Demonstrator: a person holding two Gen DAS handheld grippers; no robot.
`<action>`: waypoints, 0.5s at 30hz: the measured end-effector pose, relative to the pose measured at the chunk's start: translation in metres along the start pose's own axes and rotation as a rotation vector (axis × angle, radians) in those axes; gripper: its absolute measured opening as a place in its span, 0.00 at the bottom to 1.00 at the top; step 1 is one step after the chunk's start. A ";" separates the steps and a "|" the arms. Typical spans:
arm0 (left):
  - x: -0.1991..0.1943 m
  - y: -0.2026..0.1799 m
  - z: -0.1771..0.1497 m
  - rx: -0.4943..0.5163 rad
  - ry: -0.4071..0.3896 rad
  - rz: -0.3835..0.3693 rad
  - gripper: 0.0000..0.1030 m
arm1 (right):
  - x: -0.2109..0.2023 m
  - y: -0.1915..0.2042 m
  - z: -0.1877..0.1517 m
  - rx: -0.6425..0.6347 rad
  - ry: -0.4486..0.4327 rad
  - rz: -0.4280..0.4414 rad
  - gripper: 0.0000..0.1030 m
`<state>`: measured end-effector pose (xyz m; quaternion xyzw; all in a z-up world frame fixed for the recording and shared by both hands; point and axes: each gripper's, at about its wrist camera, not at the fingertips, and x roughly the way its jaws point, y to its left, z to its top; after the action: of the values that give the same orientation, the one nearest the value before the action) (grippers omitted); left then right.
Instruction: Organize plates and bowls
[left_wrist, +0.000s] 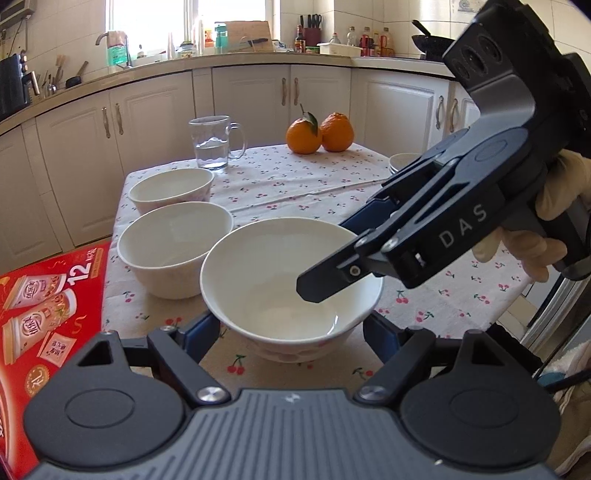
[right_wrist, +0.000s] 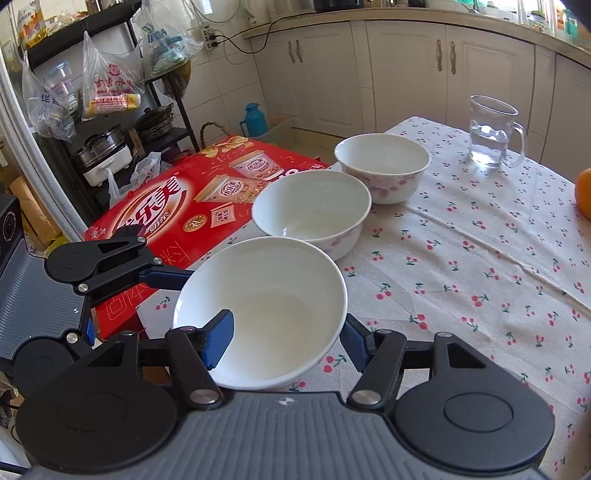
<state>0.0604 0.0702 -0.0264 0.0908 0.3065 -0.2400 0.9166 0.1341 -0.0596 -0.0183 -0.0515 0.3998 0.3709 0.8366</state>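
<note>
Three white bowls with pink flower print stand in a row on the cherry-print tablecloth: a near bowl (left_wrist: 291, 284) (right_wrist: 262, 310), a middle bowl (left_wrist: 173, 247) (right_wrist: 312, 212) and a far bowl (left_wrist: 171, 190) (right_wrist: 382, 166). My left gripper (left_wrist: 291, 332) is open, its fingers either side of the near bowl's base. My right gripper (right_wrist: 286, 341) is open and straddles the near bowl's rim, one blue pad (right_wrist: 219, 341) inside the bowl and the other outside. In the left wrist view the right gripper (left_wrist: 332, 273) reaches into the bowl from the right.
A glass mug of water (left_wrist: 214, 142) (right_wrist: 493, 131) and two oranges (left_wrist: 319, 133) stand at the far side. Another white bowl (left_wrist: 400, 162) sits at the right edge. A red carton (left_wrist: 48, 317) (right_wrist: 192, 206) lies beside the table's left side. Kitchen cabinets stand behind.
</note>
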 end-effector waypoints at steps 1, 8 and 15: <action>0.003 -0.002 0.003 0.008 -0.001 -0.013 0.82 | -0.003 -0.003 -0.002 0.008 -0.004 -0.010 0.67; 0.027 -0.020 0.018 0.068 -0.010 -0.087 0.82 | -0.025 -0.027 -0.016 0.075 -0.030 -0.083 0.67; 0.049 -0.032 0.032 0.099 -0.015 -0.142 0.82 | -0.040 -0.049 -0.025 0.125 -0.049 -0.143 0.67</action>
<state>0.0954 0.0140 -0.0312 0.1124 0.2929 -0.3199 0.8940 0.1347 -0.1278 -0.0176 -0.0184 0.3969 0.2857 0.8720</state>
